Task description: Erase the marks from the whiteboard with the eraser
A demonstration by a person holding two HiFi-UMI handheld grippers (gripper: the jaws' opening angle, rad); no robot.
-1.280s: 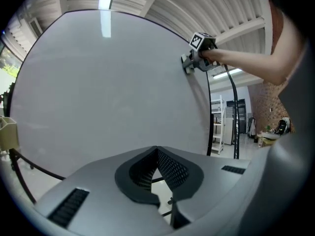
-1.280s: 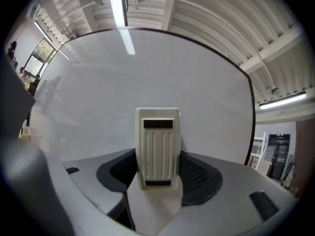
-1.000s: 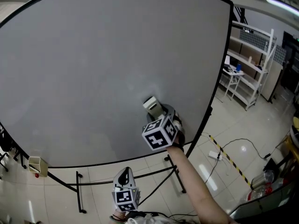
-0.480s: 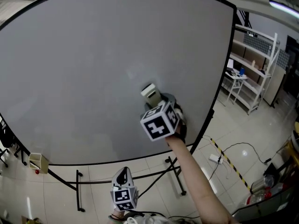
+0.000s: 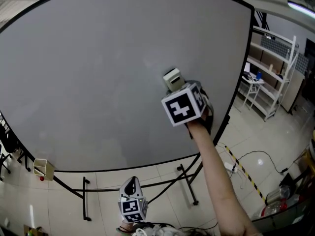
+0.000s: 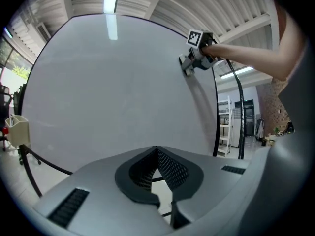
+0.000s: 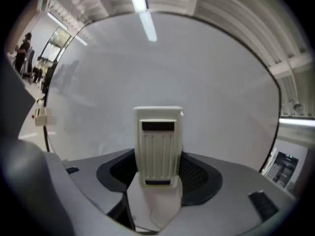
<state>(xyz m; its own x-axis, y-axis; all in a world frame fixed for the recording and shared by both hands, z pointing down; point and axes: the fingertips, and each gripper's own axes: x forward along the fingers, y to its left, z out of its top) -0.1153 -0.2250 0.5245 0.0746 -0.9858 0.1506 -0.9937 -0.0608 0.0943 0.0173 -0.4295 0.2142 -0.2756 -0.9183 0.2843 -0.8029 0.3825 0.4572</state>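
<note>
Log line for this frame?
right gripper: shut on eraser | eraser: against whiteboard, right of centre | left gripper: shut, empty, below board | marks: none clearly visible

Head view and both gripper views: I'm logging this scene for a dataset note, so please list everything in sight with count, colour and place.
whiteboard: one, pale grey with a black frame, on a black stand, fills most of the head view
eraser: one, cream, upright against the board
small box: one, beige, at the board's lower left corner
shelving rack: one, white, right of the board
floor cable: one, black, on the tiles at right
striped tape: one strip, yellow and black, on the floor at right
left gripper: grey, held low below the board, jaws together, empty
right gripper: grey, jaws clamped on the eraser
forearm: one, reaching up to the right gripper
</note>
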